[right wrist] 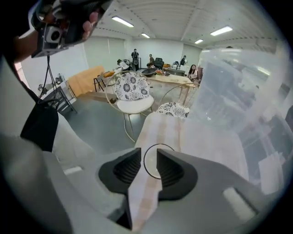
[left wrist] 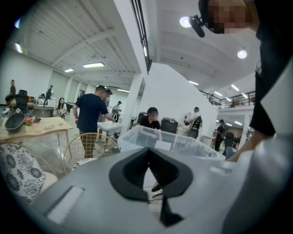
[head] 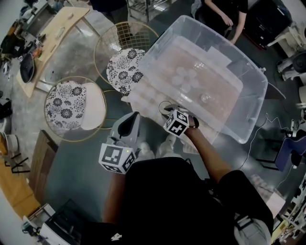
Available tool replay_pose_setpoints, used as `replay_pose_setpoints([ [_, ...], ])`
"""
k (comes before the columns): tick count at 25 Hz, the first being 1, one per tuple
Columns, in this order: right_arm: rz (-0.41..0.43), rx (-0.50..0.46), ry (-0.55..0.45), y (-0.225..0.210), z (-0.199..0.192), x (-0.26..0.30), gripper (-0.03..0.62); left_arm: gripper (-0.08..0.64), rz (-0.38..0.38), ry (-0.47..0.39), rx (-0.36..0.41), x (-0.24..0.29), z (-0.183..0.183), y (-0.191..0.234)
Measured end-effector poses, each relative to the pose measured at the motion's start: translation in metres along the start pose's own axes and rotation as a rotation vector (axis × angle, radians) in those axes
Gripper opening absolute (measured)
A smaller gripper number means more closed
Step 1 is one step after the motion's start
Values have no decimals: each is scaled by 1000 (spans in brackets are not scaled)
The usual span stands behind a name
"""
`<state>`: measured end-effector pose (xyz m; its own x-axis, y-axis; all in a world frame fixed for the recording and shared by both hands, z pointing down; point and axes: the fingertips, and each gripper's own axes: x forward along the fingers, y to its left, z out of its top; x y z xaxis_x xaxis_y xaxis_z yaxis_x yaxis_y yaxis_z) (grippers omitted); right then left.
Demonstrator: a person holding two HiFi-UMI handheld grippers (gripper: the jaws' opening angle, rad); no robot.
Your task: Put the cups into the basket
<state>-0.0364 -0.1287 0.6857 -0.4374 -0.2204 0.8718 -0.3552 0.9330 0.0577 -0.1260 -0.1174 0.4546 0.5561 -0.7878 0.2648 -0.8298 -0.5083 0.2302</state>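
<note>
Two floral-cushioned chairs [head: 71,105] stand at the left, with open grey floor [head: 76,167] between them and the left gripper [left wrist: 147,157], whose jaws are pressed together on nothing. The right gripper [right wrist: 148,154] is over the near edge of the striped tablecloth [right wrist: 160,130]. Its jaws are spread either side of a clear cup [right wrist: 151,167] without pinching it, just beside the near wall of the clear plastic bin [head: 248,110].

floral-cushioned wire chair [head: 71,106] | second chair [head: 125,71] behind it | wooden table [head: 55,40] | seated person [head: 224,14]
</note>
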Motion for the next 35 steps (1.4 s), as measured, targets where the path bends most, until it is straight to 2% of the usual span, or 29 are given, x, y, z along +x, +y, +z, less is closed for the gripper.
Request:
replay_pose_setpoints([
  [4,6,-18,68,0,-13,27,112,3,11,2,-2,-1,-1,3],
  [12,26,-120,223,6,-37,64,112,3,30,2,-5,-5,-2,8],
  [21,7,-253,341,8,-47,77,86,3,29,-11,-4,-9,3,8],
  [24,9,-285,348,11,-46,78,60,3,27,-13,2,-9,5,7],
  [29,26,-249,330,14,-46,75,41,3,32,-10,2,-13,4,9],
  [35,4,-178,242,11,-36,63,40,3,29,-5,3,-12,3,9],
])
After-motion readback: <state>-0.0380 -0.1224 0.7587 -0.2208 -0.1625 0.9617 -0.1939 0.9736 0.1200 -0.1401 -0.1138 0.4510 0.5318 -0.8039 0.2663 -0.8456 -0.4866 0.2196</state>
